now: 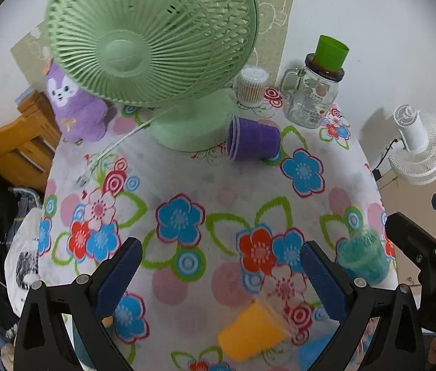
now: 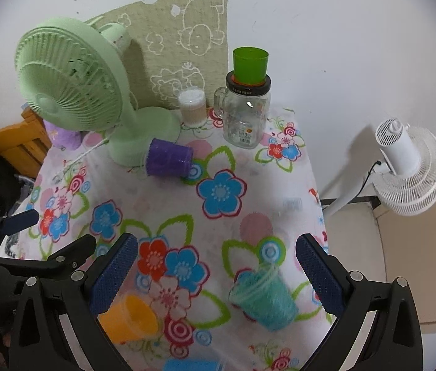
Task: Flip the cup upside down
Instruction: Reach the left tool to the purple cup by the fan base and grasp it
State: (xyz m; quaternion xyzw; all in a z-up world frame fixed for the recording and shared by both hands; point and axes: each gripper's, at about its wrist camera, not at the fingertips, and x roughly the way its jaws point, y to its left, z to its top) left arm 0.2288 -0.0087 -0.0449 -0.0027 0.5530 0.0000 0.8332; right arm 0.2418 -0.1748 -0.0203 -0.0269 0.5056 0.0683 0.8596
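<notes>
- Nothing shows as flipped yet. Three cups lie on their sides on the flowered table (image 2: 279, 198): a purple cup (image 2: 168, 161) by the base of the green fan (image 2: 72, 89), an orange cup (image 2: 131, 317) near the front edge, and a teal cup (image 2: 264, 296) towards the right edge. The task does not say which is meant.
- The left hand-held gripper (image 1: 221, 278) is released, jaws wide apart and holding nothing; the orange cup (image 1: 253, 332) lies low between its fingers, mouth pointing up and to the right in that view.
- The right hand-held gripper (image 2: 218, 272) is also released and empty; the teal cup sits between its fingers, closer to the right one, and looks blurred — I cannot tell whether anything touches it.
- What is left, as I judge it: closing on a cup, lifting, turning it mouth-down and setting it on the table — in effect the whole job.
- A green cup (image 2: 250, 63) stands upright on the lid of a glass jar mug (image 2: 244, 117) at the back, with a cotton-swab container (image 2: 191, 106) just beside the jar.
- The fan's cord (image 1: 119, 145) trails across the left part of the table, and a purple plush toy (image 1: 72, 105) sits behind it.
- A white fan (image 2: 409, 170) stands off the table to the right, well apart.
- The two grippers hang close together, so they could crowd each other; the teal cup's nearness to the edge is the other risk.
</notes>
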